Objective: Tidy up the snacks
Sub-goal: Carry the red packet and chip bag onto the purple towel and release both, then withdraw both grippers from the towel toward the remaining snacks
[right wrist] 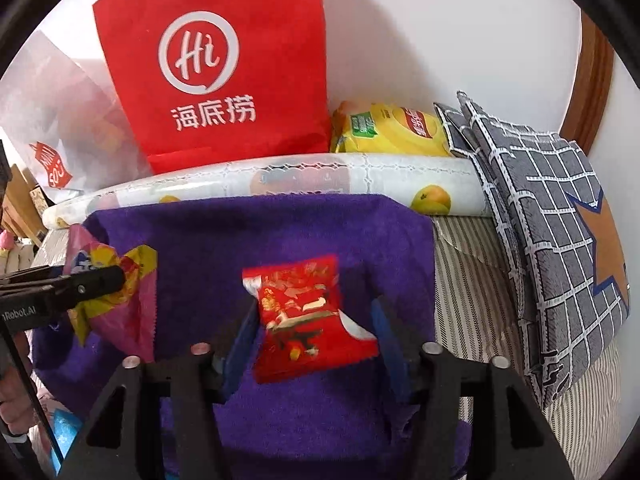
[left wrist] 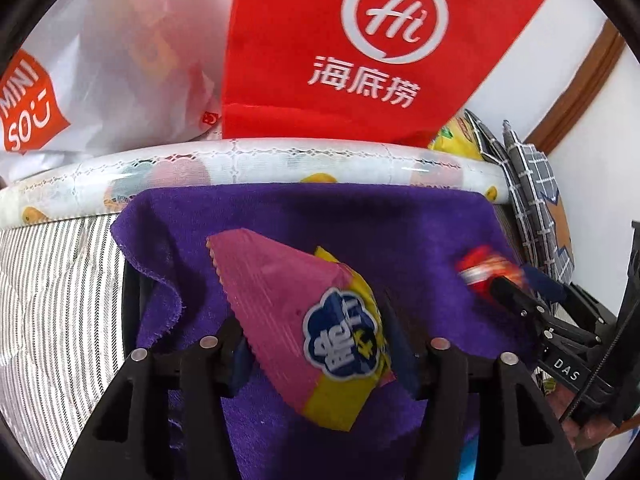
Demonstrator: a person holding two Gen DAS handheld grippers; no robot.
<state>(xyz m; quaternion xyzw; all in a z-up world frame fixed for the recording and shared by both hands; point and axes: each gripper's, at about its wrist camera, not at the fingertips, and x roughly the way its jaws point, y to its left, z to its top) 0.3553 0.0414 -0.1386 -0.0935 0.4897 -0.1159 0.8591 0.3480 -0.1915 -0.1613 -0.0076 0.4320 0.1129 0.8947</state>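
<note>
Crinkly pink-and-yellow snack packet (left wrist: 316, 328), serrated edge toward 11 o'clock, lies on fuzzy purple towel (left wrist: 280, 216) between the left gripper (left wrist: 320, 344) jaws, parted, pitched down. Glossy red snack packet (right wrist: 308, 320) sits loose between the right gripper (right wrist: 316, 340) jaws, likewise parted.

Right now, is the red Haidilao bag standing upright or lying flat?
Upright. The red bag stands against the white wall behind the rolled mat, logo facing forward.

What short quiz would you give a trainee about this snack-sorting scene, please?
1. True or false: the Haidilao paper bag is blue.
2. The snack packet between the fingers of the right hand-held gripper is: A red, B green, C white.
3. Fill in: in the right wrist view, the grey checked cushion lies to the ___ of the purple towel.
Key: 1 false (it is red); 2 A; 3 right.
</note>
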